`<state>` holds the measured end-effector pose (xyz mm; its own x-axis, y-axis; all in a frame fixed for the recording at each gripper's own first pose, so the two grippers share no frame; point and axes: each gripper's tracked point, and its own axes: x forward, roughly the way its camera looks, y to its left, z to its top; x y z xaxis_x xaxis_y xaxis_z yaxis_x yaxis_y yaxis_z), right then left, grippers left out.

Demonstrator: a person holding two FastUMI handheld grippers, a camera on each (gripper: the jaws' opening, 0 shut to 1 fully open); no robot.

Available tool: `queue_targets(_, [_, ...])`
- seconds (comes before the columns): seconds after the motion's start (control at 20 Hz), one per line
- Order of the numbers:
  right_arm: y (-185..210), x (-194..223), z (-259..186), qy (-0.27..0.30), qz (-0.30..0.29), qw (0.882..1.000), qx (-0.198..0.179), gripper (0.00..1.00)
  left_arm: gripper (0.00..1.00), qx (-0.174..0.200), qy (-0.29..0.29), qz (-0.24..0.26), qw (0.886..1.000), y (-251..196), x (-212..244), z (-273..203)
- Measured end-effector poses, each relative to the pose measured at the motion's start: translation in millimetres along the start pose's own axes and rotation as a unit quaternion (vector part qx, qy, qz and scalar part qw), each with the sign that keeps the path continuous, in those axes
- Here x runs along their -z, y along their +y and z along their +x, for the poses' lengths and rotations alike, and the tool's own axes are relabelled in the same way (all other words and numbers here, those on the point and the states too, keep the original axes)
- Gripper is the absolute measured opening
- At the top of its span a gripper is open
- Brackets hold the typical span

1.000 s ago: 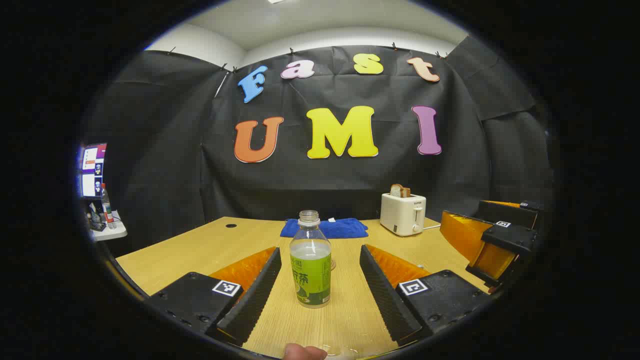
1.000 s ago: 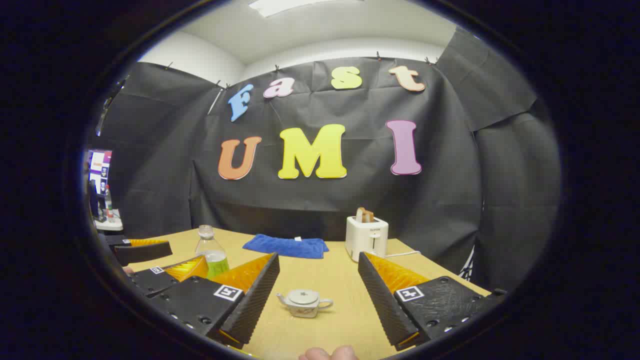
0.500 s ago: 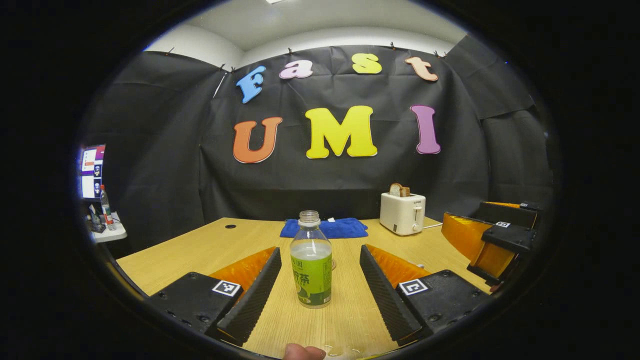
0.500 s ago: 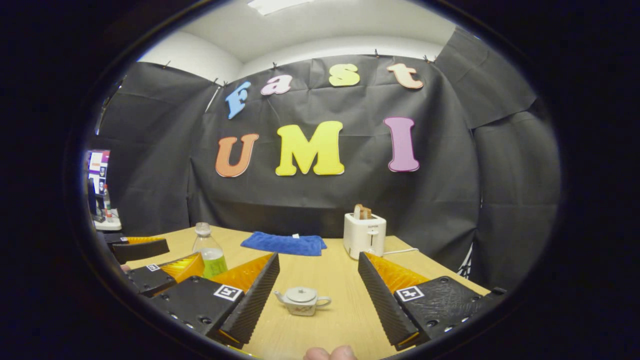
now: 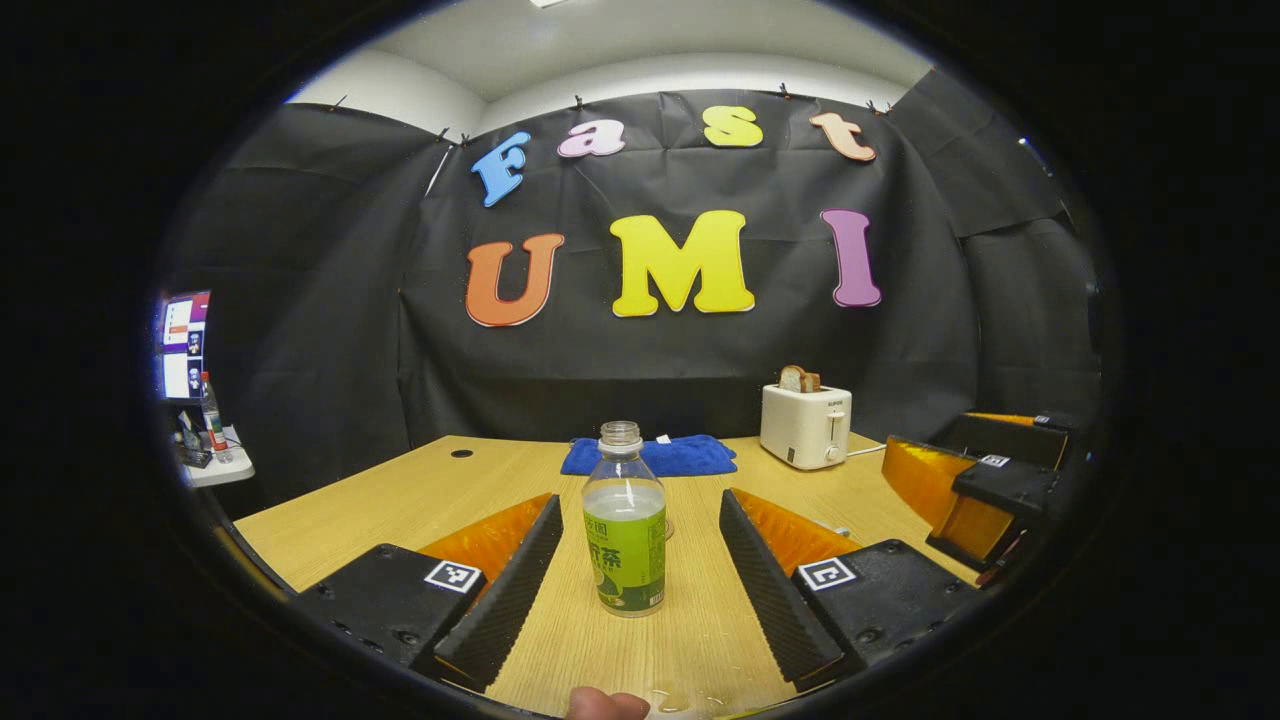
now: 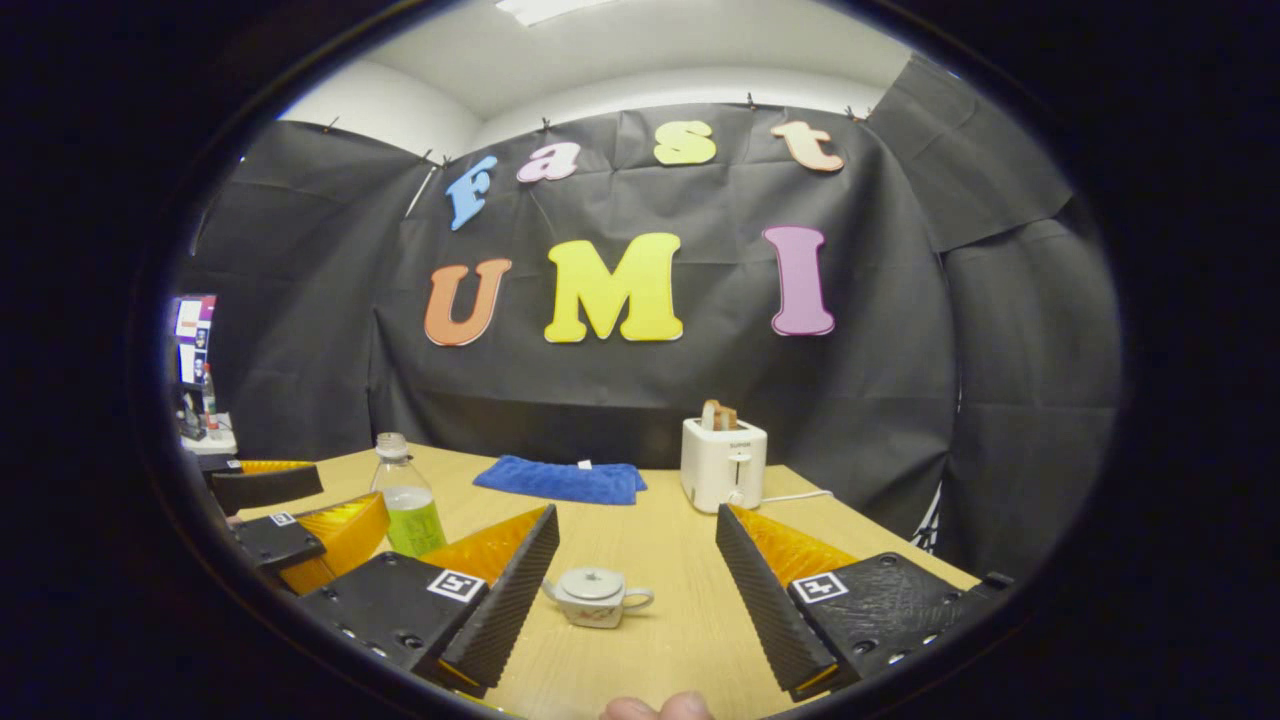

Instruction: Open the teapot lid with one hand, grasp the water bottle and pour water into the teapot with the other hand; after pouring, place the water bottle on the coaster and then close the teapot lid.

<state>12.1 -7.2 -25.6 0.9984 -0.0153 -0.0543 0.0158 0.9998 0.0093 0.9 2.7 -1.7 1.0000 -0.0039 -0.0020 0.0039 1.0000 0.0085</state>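
You had not yet started any step of the task, judging by how things lay. In the left gripper view your left gripper (image 5: 640,575) had its fingers spread wide with nothing between them but air, framing the water bottle (image 5: 624,530), which stood upright and uncapped on the worktop (image 5: 400,500) just ahead, touched by neither finger. In the right gripper view your right gripper (image 6: 635,580) was likewise wide open and empty, lined up on the teapot (image 6: 594,597), which sat on the worktop a little beyond the fingertips with its lid (image 6: 592,583) on. A small round rim showed just behind the bottle in the left gripper view; it may have been the coaster, but I could not tell. A blue cloth (image 6: 560,479) and a toaster (image 6: 724,463) stood farther back, well apart from both. Everything was left for you: lifting the lid, gripping the bottle and pouring, setting the bottle on the coaster, and closing the teapot again
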Motion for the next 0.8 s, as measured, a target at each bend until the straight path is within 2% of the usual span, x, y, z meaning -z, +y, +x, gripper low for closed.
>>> queue_targets(0.55, [21,64,64,0.064,0.001,0.998,-0.017,0.98,0.99,-0.019,0.001,-0.004,1.0,27,-4,3])
queue_targets(0.6, [22,68,69,0.069,0.001,0.998,-0.016,0.95,0.99,-0.022,0.001,-0.003,1.0,30,-4,4])
queue_targets(0.8, [26,80,87,0.089,-0.006,0.996,-0.012,0.96,0.99,-0.031,0.002,-0.008,0.999,40,-4,6])
